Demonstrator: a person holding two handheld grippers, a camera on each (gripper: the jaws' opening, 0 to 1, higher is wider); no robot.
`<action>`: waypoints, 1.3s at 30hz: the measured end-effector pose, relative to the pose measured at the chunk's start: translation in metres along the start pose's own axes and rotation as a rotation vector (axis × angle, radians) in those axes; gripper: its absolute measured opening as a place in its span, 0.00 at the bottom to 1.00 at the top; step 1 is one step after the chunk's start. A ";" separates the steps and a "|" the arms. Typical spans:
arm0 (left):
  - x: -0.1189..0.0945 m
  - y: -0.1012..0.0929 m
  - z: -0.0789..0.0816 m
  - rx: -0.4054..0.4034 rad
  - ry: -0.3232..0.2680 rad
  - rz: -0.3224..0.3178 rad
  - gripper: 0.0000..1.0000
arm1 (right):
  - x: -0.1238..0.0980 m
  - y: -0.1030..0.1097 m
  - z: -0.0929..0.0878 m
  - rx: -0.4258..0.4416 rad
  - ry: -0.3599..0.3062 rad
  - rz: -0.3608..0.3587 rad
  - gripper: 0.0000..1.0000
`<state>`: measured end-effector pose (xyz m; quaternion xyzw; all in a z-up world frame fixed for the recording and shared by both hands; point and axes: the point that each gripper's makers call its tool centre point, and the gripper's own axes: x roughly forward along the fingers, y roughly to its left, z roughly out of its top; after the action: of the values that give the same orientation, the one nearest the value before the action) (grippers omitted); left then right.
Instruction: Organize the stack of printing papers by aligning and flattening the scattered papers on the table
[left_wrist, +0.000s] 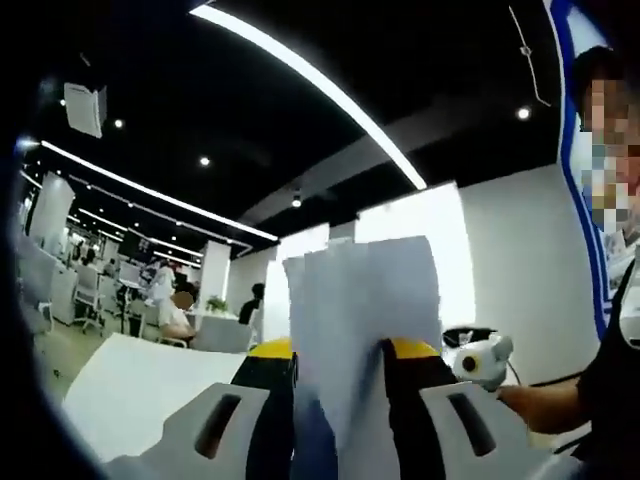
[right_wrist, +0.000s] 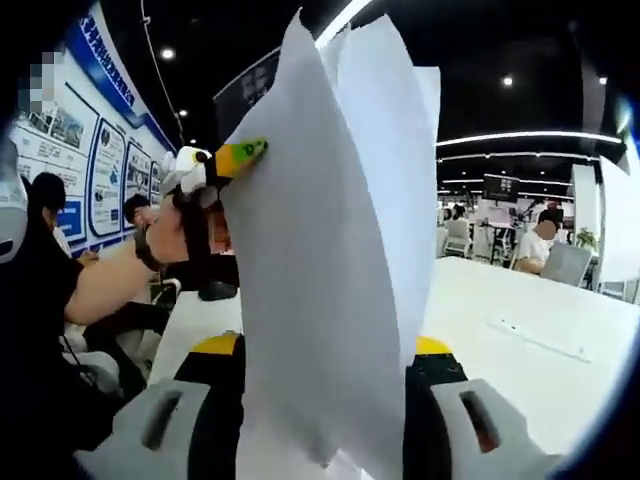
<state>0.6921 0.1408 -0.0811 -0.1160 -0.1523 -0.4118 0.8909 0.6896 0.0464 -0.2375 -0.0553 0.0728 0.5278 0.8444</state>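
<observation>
My left gripper (left_wrist: 340, 365) is clamped on the papers (left_wrist: 365, 300); my right gripper (right_wrist: 330, 350) pinches the same stack (right_wrist: 330, 230) from the other edge. All 2 hold it upright above the table (right_wrist: 520, 350). Edges look uneven, so I judge aligning half done, flattening remains.

The papers (left_wrist: 365, 330) stood upright between the left gripper's (left_wrist: 340, 365) jaws, above the table (left_wrist: 130, 390). In the right gripper view, the papers (right_wrist: 330, 250) rose between the right gripper's (right_wrist: 325, 365) jaws, the left gripper (right_wrist: 215, 160) touching their left edge.
</observation>
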 end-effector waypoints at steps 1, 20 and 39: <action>0.001 -0.002 0.001 -0.007 -0.004 -0.008 0.39 | 0.003 -0.001 -0.004 -0.001 0.012 -0.007 0.58; 0.008 -0.026 -0.020 0.005 0.027 -0.116 0.21 | 0.012 -0.018 -0.029 0.072 0.066 -0.061 0.67; -0.003 -0.064 0.011 0.066 -0.018 -0.330 0.06 | -0.025 0.001 0.069 0.058 -0.275 0.114 0.75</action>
<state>0.6396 0.1060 -0.0668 -0.0635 -0.1906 -0.5462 0.8132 0.6827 0.0366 -0.1652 0.0461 -0.0254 0.5752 0.8163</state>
